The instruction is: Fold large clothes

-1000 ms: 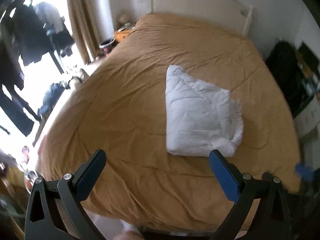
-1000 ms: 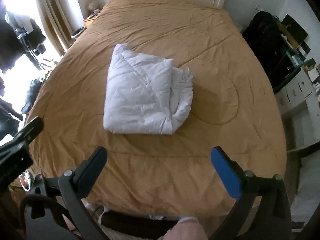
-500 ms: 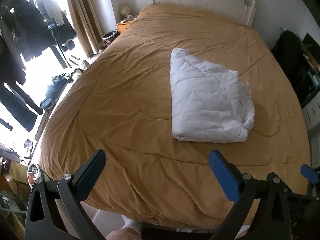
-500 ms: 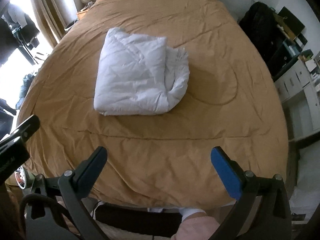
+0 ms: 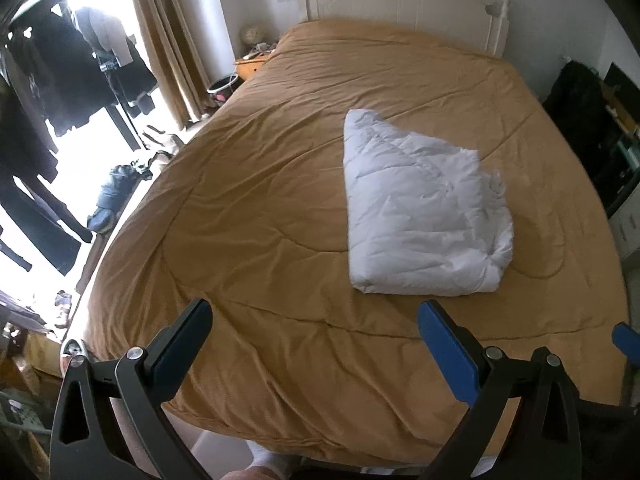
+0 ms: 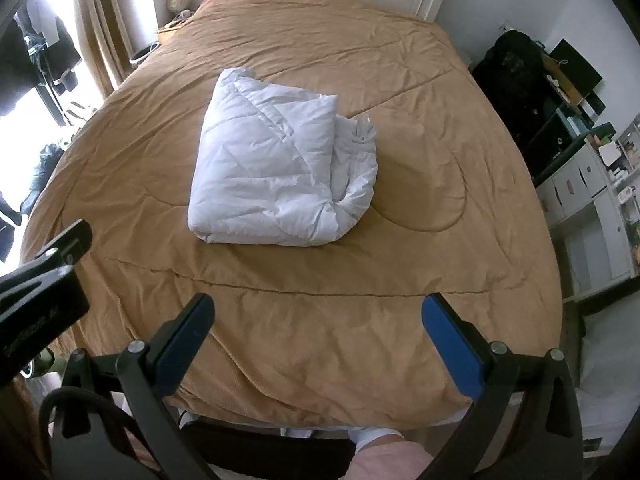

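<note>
Nothing but tan bedspread (image 6: 304, 320) lies between both grippers' wide-spread, empty fingers (image 5: 448, 344) and the folded white quilted garment (image 6: 276, 176), well ahead mid-bed, untouched.

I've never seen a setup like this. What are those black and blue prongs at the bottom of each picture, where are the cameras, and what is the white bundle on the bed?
No robot here: a person carries a two-finger gripper in each hand, each with a wide-angle camera looking along its fingers. One picture comes from the left gripper, the other from the right gripper. The prongs are the gripper fingers, with blue pads. Both grippers are open and hold nothing. They are at the foot of a bed covered by a tan bedspread. On it lies a white quilted piece, folded into a thick bundle; I cannot tell whether it is a coat or a duvet. The black piece at the left edge of the right view is the other gripper.
</note>
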`<state>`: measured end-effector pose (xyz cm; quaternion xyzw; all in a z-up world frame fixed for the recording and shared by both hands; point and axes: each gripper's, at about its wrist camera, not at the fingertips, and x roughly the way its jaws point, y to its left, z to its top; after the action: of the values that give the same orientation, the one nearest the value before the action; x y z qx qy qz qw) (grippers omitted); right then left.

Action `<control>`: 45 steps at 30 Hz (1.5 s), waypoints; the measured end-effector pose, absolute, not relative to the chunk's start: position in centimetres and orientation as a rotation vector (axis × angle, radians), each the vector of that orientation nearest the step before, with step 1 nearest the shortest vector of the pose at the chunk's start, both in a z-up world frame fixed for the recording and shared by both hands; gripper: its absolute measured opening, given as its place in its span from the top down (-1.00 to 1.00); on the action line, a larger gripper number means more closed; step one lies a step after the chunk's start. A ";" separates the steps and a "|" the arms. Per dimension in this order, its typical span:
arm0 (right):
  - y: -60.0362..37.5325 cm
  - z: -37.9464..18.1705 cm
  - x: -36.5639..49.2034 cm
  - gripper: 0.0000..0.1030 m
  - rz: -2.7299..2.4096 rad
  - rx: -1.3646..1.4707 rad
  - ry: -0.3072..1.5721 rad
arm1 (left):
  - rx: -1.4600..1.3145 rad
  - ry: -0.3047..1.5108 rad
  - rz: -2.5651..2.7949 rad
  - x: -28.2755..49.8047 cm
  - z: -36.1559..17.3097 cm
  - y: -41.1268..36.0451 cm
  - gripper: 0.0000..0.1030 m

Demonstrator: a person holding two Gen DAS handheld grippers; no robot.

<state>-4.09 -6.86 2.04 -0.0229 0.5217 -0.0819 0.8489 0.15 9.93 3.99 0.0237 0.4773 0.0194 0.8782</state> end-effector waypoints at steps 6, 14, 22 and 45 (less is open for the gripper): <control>-7.6 2.0 -4.0 -1.00 -0.195 -0.044 1.101 | 0.009 0.998 0.001 0.1 4.1 9.8 -0.99; -7.9 1.5 -3.9 -1.00 -0.203 -0.035 1.129 | 0.012 1.002 -0.008 -0.2 4.1 9.3 -0.99; -7.9 1.3 -4.1 -1.00 -0.206 -0.028 1.135 | 0.003 0.997 -0.012 -0.5 4.1 9.1 -0.99; -7.9 1.0 -4.7 -1.00 -0.206 -0.023 1.143 | -0.047 1.023 -0.026 -0.2 3.8 9.7 -0.99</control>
<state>-4.69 -7.87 1.04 -0.0107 0.5399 -0.0971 0.8360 -0.24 9.71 3.77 -0.0226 0.4894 -0.0125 0.8717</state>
